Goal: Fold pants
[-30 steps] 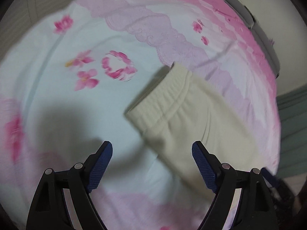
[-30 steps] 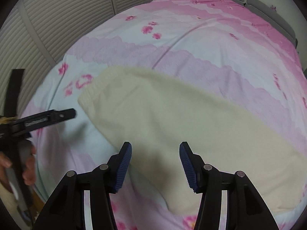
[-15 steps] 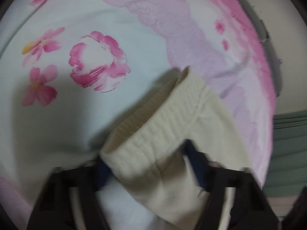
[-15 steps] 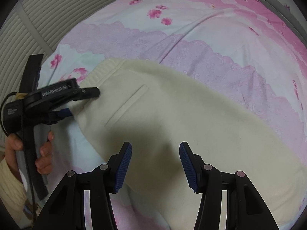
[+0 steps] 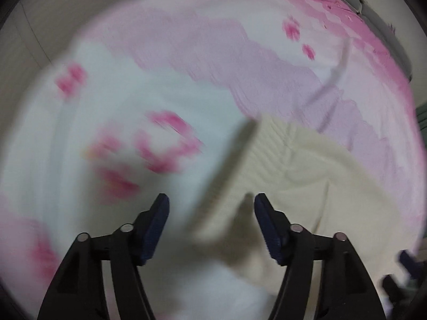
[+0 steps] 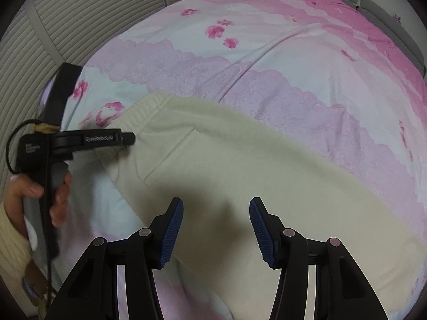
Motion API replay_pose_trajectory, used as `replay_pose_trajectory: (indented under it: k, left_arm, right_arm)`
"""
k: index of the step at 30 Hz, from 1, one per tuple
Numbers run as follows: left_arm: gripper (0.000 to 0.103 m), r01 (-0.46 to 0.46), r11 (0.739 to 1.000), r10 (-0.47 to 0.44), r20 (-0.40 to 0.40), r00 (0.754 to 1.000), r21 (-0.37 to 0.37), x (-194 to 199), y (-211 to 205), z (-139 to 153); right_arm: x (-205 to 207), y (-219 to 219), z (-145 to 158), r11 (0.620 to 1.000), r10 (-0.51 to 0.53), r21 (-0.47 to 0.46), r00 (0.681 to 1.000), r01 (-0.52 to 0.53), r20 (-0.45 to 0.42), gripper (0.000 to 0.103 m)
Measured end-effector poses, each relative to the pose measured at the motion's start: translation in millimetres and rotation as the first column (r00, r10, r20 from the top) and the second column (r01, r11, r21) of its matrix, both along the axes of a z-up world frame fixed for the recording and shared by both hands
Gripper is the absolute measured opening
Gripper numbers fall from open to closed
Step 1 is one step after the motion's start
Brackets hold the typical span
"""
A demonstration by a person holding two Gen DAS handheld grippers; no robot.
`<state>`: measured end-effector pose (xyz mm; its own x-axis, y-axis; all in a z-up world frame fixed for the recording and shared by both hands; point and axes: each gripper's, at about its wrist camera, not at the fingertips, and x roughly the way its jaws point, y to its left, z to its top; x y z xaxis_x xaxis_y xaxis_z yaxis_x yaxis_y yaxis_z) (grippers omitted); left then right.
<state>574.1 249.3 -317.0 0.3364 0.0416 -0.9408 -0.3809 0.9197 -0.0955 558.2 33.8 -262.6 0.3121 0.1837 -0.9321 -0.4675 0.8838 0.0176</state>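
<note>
Right wrist: pants (image 6: 240, 181) lie beneath the right gripper's (image 6: 216, 229) wide-spread, empty fingers; left gripper (image 5: 211, 229) likewise.

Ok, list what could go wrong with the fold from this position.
1. The left claw is open, with the waistband of the pants between its fingers but ungripped; lifting now could leave the pants behind.
2. The left wrist view is motion-blurred, so closing mid-move may catch a poor bite, or the bedsheet.
3. The right claw hangs open above the pants, pinning nothing, so they may drag.
</note>
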Motion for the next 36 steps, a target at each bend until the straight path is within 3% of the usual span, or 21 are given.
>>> replay_pose_trajectory:
  k: [5, 10, 14, 21, 23, 26, 29, 33, 36]
  left_arm:
    - [0.072, 0.157, 0.973, -0.175, 0.098, 0.980, 0.167, -29, -25, 73]
    - [0.083, 0.310, 0.905, -0.372, 0.185, 0.910, 0.292, -71, -89, 136]
    - [0.085, 0.384, 0.879, -0.452, 0.234, 0.861, 0.283, -102, -139, 166]
    - [0.092, 0.538, 0.785, -0.614, 0.274, 0.740, 0.307, -140, -252, 203]
    - [0.092, 0.557, 0.770, -0.635, 0.278, 0.721, 0.312, -148, -285, 208]
    - [0.095, 0.564, 0.771, -0.635, 0.302, 0.711, 0.295, -161, -342, 217]
    - [0.100, 0.540, 0.794, -0.608, 0.327, 0.724, 0.280, -174, -390, 222]
    - [0.102, 0.457, 0.851, -0.523, 0.337, 0.783, 0.258, -196, -463, 221]
    - [0.102, 0.428, 0.864, -0.498, 0.318, 0.807, 0.267, -205, -511, 212]
  right_arm:
    - [-22, -31, 34, 0.998, -0.055, 0.037, 0.997, 0.053, 0.052, 0.053]
    - [-56, -80, 80, 0.985, -0.154, 0.098, 0.981, 0.143, 0.116, 0.053]
    - [-86, -125, 114, 0.969, -0.228, 0.139, 0.961, 0.207, 0.159, 0.053]
    - [-137, -222, 157, 0.931, -0.359, 0.151, 0.904, 0.331, 0.234, 0.053]
    - [-151, -261, 167, 0.908, -0.415, 0.171, 0.877, 0.382, 0.242, 0.053]
    - [-169, -315, 176, 0.876, -0.477, 0.205, 0.846, 0.436, 0.239, 0.053]
    - [-184, -364, 177, 0.860, -0.505, 0.221, 0.829, 0.460, 0.239, 0.053]
    - [-196, -438, 169, 0.868, -0.480, 0.247, 0.854, 0.430, 0.202, 0.053]
    - [-201, -486, 160, 0.876, -0.458, 0.263, 0.868, 0.405, 0.192, 0.053]
